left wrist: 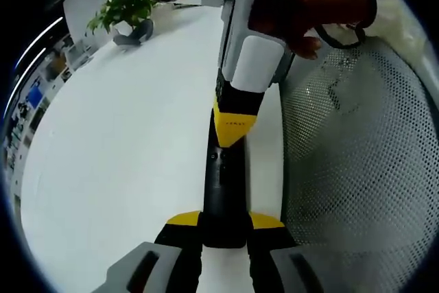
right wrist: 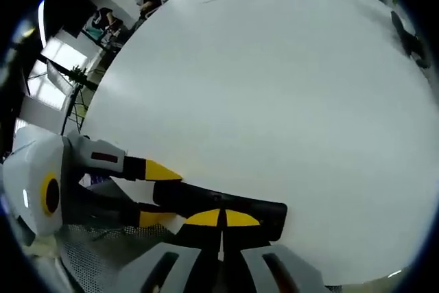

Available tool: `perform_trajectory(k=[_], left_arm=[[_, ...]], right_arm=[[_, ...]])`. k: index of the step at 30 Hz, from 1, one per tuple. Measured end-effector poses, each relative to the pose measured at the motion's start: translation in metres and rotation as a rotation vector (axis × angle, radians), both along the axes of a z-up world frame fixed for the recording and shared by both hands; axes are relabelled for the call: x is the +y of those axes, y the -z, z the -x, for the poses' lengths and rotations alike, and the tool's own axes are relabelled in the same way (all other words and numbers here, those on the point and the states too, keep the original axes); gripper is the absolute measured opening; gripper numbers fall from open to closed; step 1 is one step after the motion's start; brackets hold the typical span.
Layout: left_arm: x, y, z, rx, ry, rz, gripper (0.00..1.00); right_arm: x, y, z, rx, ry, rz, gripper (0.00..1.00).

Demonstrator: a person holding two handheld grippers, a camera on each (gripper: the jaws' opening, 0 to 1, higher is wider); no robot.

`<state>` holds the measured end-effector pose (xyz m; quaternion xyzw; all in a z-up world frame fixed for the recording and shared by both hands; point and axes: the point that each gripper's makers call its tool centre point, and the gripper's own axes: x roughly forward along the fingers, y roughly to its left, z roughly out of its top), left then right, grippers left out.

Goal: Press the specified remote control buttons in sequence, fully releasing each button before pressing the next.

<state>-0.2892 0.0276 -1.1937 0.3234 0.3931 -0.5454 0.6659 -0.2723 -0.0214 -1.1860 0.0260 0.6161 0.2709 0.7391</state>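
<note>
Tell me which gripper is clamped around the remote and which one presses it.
The left gripper clamps the black remote between its jaws; the right gripper, tips closed together, touches the remote's top.

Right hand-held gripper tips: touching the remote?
Touching. In the left gripper view the right hand-held gripper has its closed yellow tips on the black remote's top face, no gap.

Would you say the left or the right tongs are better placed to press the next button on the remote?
Right, probably. The left tongs are shut on the end of the black remote, steadying it. The right tongs have their closed yellow tips down on the remote's upper face, so they look ready to do the pressing.
</note>
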Motion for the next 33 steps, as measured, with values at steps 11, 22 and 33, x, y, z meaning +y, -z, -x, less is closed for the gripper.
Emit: perform_trajectory(k=[11, 22, 33], left_arm=[[0.000, 0.000, 0.000, -0.002, 0.007, -0.005, 0.24], [0.000, 0.000, 0.000, 0.007, -0.016, -0.005, 0.24], [0.000, 0.000, 0.000, 0.010, -0.007, -0.022, 0.24]], right_arm=[[-0.002, 0.003, -0.003, 0.007, 0.013, 0.016, 0.00], [-0.001, 0.000, 0.002, -0.004, -0.005, -0.022, 0.00], [-0.007, -0.001, 0.011, -0.003, -0.040, -0.007, 0.00]])
